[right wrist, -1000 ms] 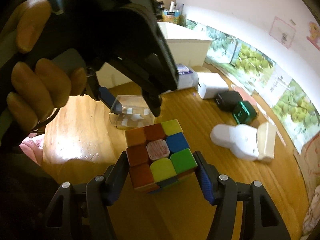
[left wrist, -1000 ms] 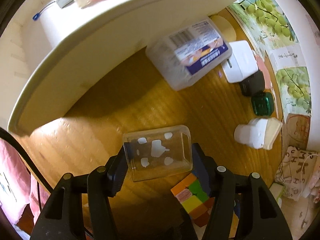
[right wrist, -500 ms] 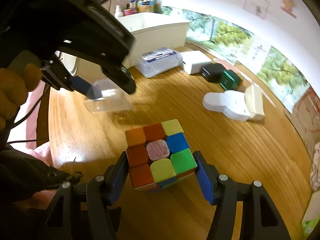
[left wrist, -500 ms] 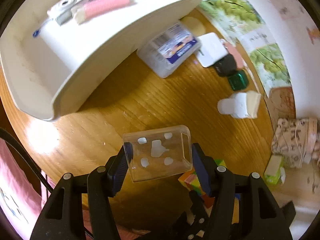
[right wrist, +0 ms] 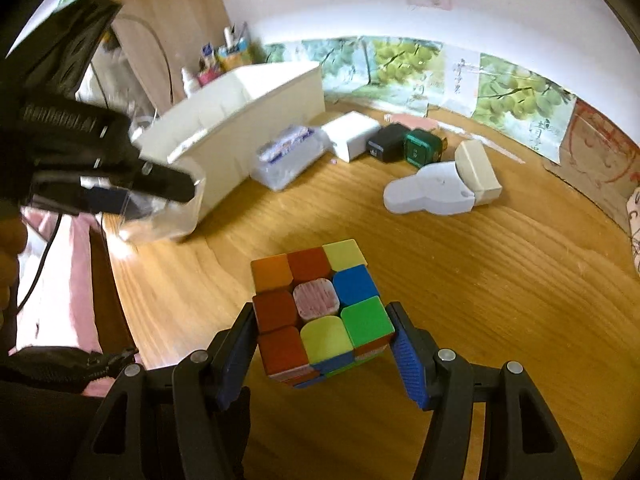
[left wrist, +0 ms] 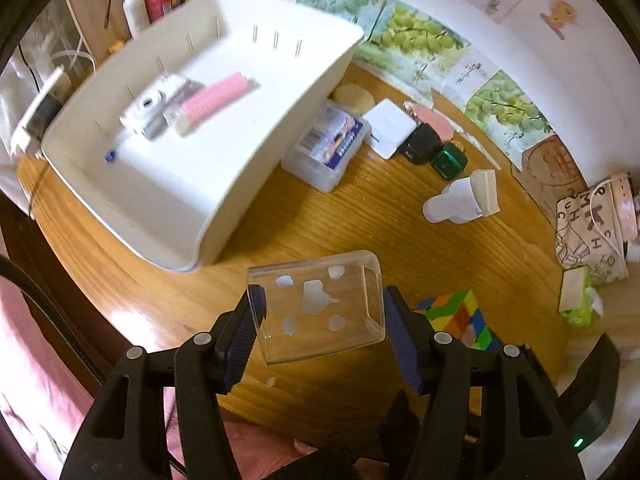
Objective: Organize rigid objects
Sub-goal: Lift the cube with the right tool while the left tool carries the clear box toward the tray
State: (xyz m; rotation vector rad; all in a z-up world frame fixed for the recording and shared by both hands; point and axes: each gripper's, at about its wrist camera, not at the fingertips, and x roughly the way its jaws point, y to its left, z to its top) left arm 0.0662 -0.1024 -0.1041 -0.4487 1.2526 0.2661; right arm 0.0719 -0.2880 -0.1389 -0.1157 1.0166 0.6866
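Observation:
My left gripper (left wrist: 320,316) is shut on a clear plastic box (left wrist: 316,304), held in the air over the wooden table (left wrist: 360,224). That box (right wrist: 160,216) and the left gripper (right wrist: 132,196) also show at the left of the right wrist view, close to the bin's near corner. My right gripper (right wrist: 324,328) is shut on a multicoloured puzzle cube (right wrist: 320,308), lifted above the table; the cube (left wrist: 460,318) shows low right in the left wrist view. A white bin (left wrist: 192,184) to the upper left holds a small white camera (left wrist: 154,104) and a pink ridged roller (left wrist: 212,100).
On the table past the bin lie a clear lidded box with a blue label (left wrist: 328,144), a white flat box (left wrist: 390,126), a black block (left wrist: 420,144), a green block (left wrist: 448,160) and a white-and-cream device (left wrist: 464,198). A patterned pouch (left wrist: 592,232) and tissue pack (left wrist: 576,296) sit right.
The left gripper has risen with the clear box and rolled, so the bin's inside now shows. The right gripper has rolled with the cube, and the left gripper has drawn away from it toward the bin.

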